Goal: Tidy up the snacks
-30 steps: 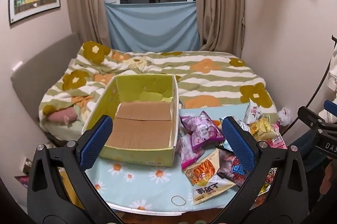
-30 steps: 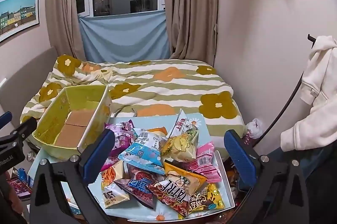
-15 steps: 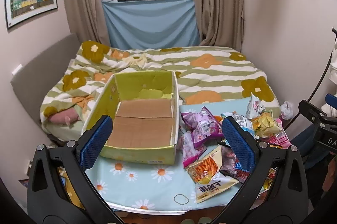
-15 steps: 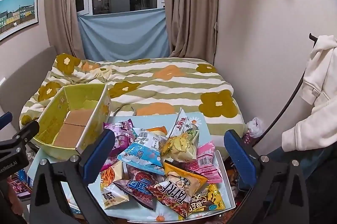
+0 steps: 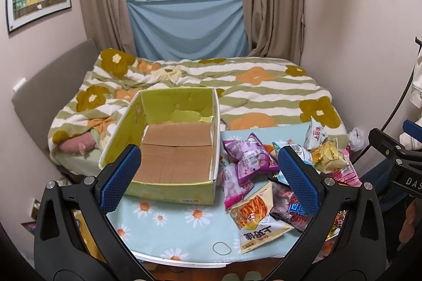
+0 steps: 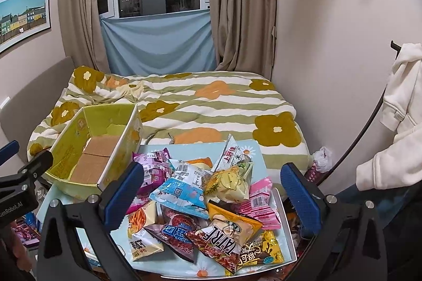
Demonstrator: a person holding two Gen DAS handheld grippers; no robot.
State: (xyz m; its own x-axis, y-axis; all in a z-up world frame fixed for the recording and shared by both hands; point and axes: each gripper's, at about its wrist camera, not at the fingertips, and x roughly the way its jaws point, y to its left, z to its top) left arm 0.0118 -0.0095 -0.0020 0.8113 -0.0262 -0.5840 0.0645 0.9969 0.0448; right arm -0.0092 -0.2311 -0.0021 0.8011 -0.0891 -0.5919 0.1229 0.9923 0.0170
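An empty yellow-green cardboard box (image 5: 168,157) (image 6: 89,157) sits on the left of a small table with a light blue daisy cloth (image 5: 168,223). To its right lies a pile of snack bags: a purple bag (image 5: 250,157), an orange-stick bag (image 5: 253,212), a light blue bag (image 6: 182,186), a yellow bag (image 6: 229,183), a pink bag (image 6: 258,199) and a brown-orange bag (image 6: 226,233). My left gripper (image 5: 208,178) hangs open above the table's near edge, nothing between its fingers. Over the snack pile, my right gripper (image 6: 211,194) is open too and holds nothing.
A bed with a green-striped flower blanket (image 5: 237,85) lies right behind the table. Walls close in on the right; a cream hoodie (image 6: 401,122) hangs there. A pink soft toy (image 5: 76,143) rests at the bed's left edge. Curtains and a window stand at the back.
Both views have tilted slightly downward and drifted closer to the table; the box and snacks appear a little lower and larger. Nothing on the table has moved.
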